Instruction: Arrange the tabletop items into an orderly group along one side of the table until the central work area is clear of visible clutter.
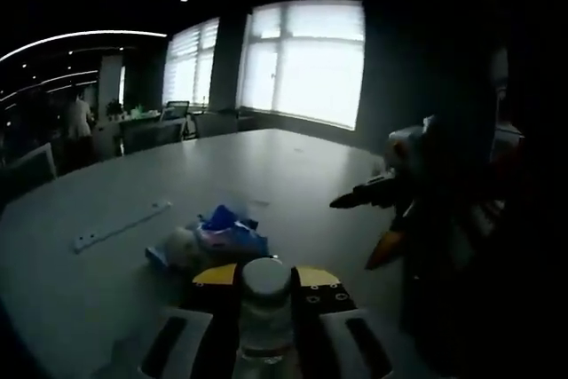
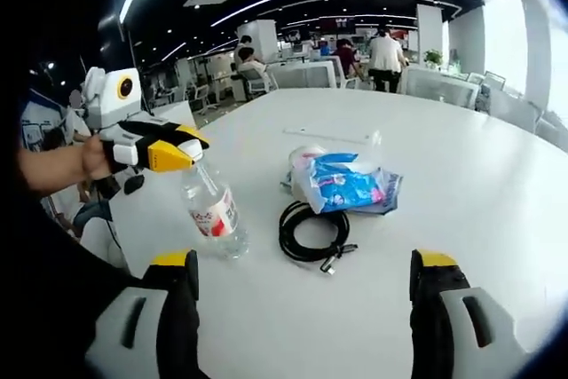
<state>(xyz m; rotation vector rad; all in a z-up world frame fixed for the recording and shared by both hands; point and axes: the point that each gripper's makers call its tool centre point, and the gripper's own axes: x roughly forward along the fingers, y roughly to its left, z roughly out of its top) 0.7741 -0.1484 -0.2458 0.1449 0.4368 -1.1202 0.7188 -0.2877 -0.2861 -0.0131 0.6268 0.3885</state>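
the left gripper (image 2: pixel 177 155) holds a clear water bottle (image 2: pixel 213 211) by its top end, with its yellow-tipped jaws closed on the neck. in the right gripper view the bottle leans a little, top end up toward the jaws and bottom end on the white table (image 2: pixel 497 184), close to the near left edge. it has a red and white label, and i cannot tell how much water is inside. in the left gripper view the bottle's white cap (image 1: pixel 266 276) sits between the jaws, so the bottle points away from the camera.

the right gripper (image 2: pixel 302 277) has its jaws wide apart, holding nothing, above the table.

just beside the bottle lies a black cable (image 2: pixel 310 232) rolled in a loop. behind the cable and touching it is a blue and white packet (image 2: pixel 342 183), lying flat with its long side across the table. a thin white strip (image 2: pixel 330 136) lies farther back.
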